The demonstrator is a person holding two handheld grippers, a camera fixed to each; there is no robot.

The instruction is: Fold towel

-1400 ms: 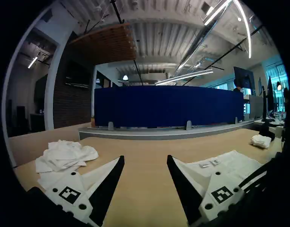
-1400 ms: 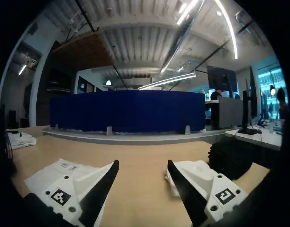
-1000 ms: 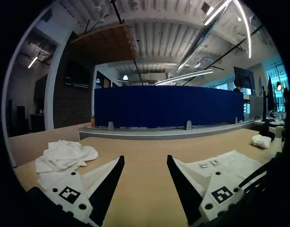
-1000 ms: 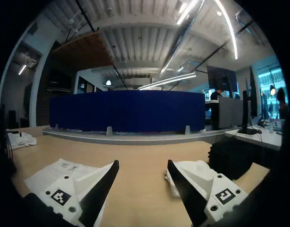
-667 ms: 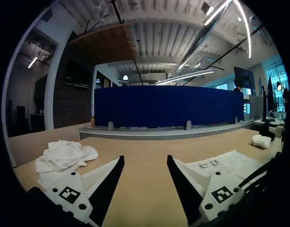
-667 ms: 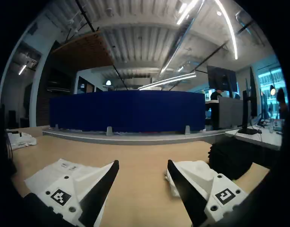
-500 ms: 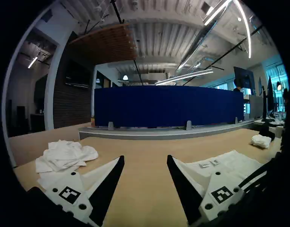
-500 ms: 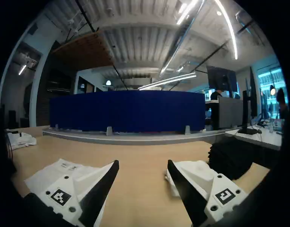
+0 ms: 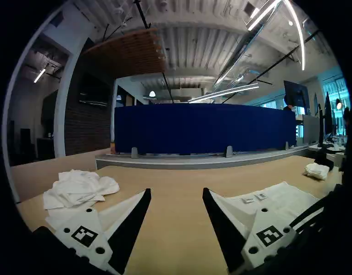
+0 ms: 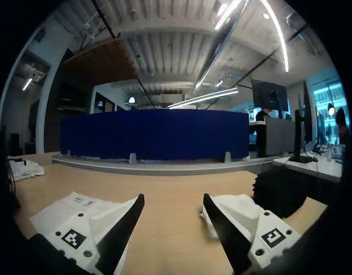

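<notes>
A flat white towel (image 9: 281, 195) with small labels lies on the wooden table (image 9: 176, 183), behind my left gripper's right finger. My left gripper (image 9: 176, 195) rests low over the table, open, with bare wood between its fingers. In the right gripper view the same flat towel (image 10: 68, 206) lies behind the left finger. My right gripper (image 10: 173, 200) is also open and holds nothing. A small white folded cloth (image 10: 231, 206) sits partly hidden behind its right finger.
A crumpled pile of white towels (image 9: 79, 188) lies at the table's left. A small folded white towel (image 9: 316, 170) sits far right. A black bulky object (image 10: 279, 190) stands at the right edge. A blue divider (image 9: 203, 128) runs along the table's back.
</notes>
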